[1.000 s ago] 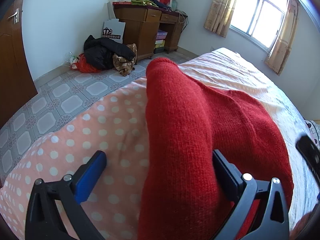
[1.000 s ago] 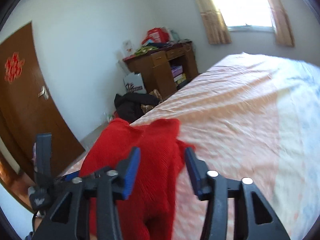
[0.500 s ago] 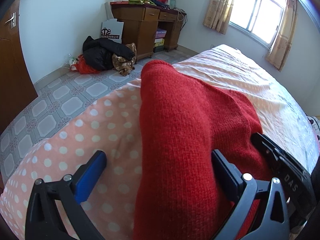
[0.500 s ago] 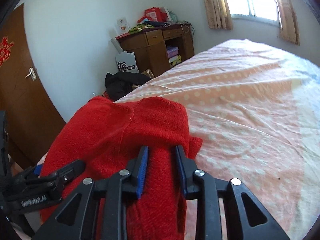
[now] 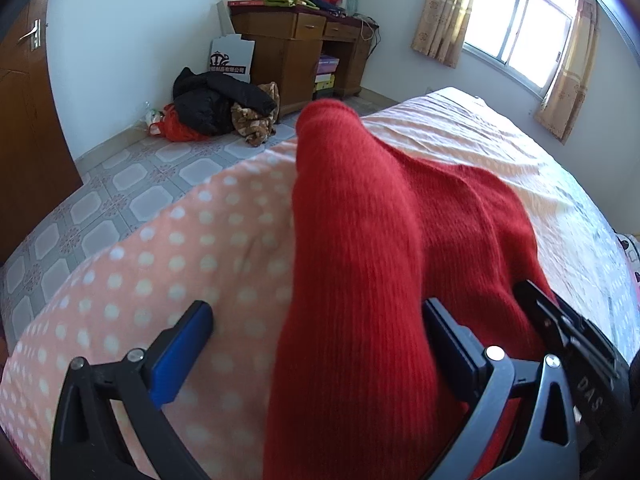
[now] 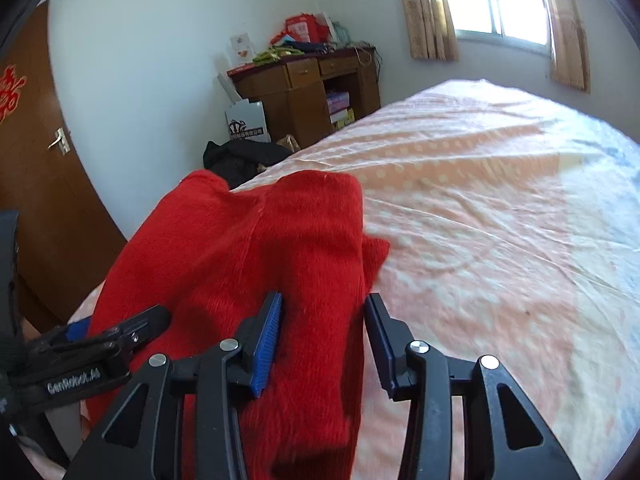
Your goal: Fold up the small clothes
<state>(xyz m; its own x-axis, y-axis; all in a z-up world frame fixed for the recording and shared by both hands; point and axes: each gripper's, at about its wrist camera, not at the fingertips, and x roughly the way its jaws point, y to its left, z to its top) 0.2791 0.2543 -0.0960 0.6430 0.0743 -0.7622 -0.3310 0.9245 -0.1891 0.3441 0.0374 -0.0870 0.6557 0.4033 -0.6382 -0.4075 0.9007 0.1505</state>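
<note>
A red knitted garment lies bunched on the pink polka-dot bed. My left gripper is open, with a thick fold of the garment lying between its wide-spread jaws against the right one. My right gripper is open, its jaws apart around another fold of the red garment. The left gripper's frame shows at the left of the right wrist view. The right gripper's frame shows at the lower right of the left wrist view.
The bed edge runs along the left, with tiled floor below it. A pile of dark clothes lies by a wooden desk. A brown door stands at left. A curtained window is at the far right.
My right gripper's jaws have opened from a narrow grip on the red fold. The left gripper stays open and has shifted only slightly over the bed.
</note>
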